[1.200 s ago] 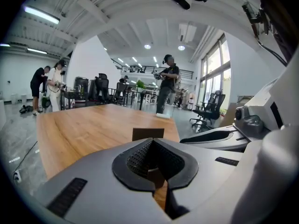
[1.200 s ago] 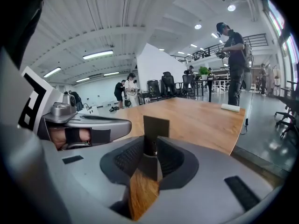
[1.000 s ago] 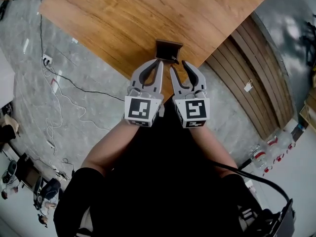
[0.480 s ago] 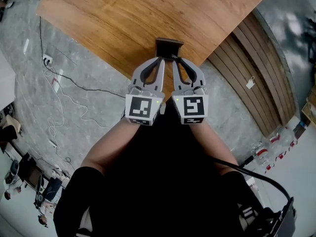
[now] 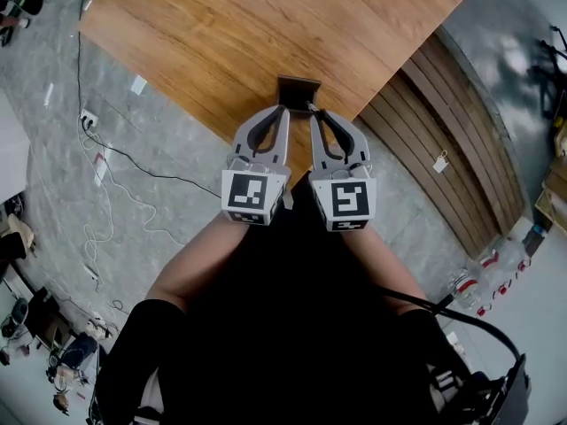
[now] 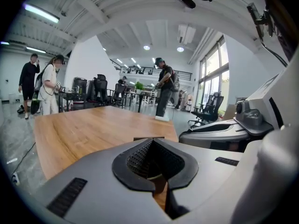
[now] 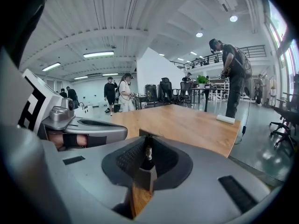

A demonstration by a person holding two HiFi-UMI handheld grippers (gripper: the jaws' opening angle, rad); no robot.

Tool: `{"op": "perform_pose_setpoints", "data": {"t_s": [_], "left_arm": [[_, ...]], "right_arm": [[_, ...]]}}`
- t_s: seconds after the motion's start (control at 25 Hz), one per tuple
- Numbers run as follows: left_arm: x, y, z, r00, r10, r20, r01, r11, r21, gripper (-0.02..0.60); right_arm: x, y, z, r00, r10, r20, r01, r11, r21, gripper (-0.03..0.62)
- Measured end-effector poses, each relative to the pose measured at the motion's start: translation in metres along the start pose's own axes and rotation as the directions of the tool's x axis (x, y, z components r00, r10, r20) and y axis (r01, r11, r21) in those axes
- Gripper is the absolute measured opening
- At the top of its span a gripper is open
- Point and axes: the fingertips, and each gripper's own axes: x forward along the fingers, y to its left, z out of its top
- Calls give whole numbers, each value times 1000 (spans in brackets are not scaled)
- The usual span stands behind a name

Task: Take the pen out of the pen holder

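Clamping the pen point(image 7: 148, 151), the right gripper point(image 5: 317, 113) has just closed

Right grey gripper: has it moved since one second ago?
Yes: the right gripper has just closed onto a dark pen, its jaw tips drawing together beside the brown pen holder.

We see our right gripper point(image 7: 148, 141), jaws just closed, pinching the pen point(image 7: 148, 149) just in front of the pen holder point(image 7: 141, 132).

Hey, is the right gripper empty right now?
No, the right gripper is shut on a dark pen that stands between its jaws.
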Motion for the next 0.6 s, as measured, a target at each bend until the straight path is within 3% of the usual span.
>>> {"op": "perform_pose_setpoints", "data": {"t_s": [0.36, 0.6], "left_arm": [[-27, -18, 68, 994, -8, 111, -2, 997, 83, 6], [-33, -11, 88, 988, 13, 155, -25, 997, 77, 6]], "right_arm": [[-41, 7, 65, 994, 8, 106, -4, 999, -45, 41], [-51, 5, 84, 992, 0, 126, 8, 998, -64, 41]]}}
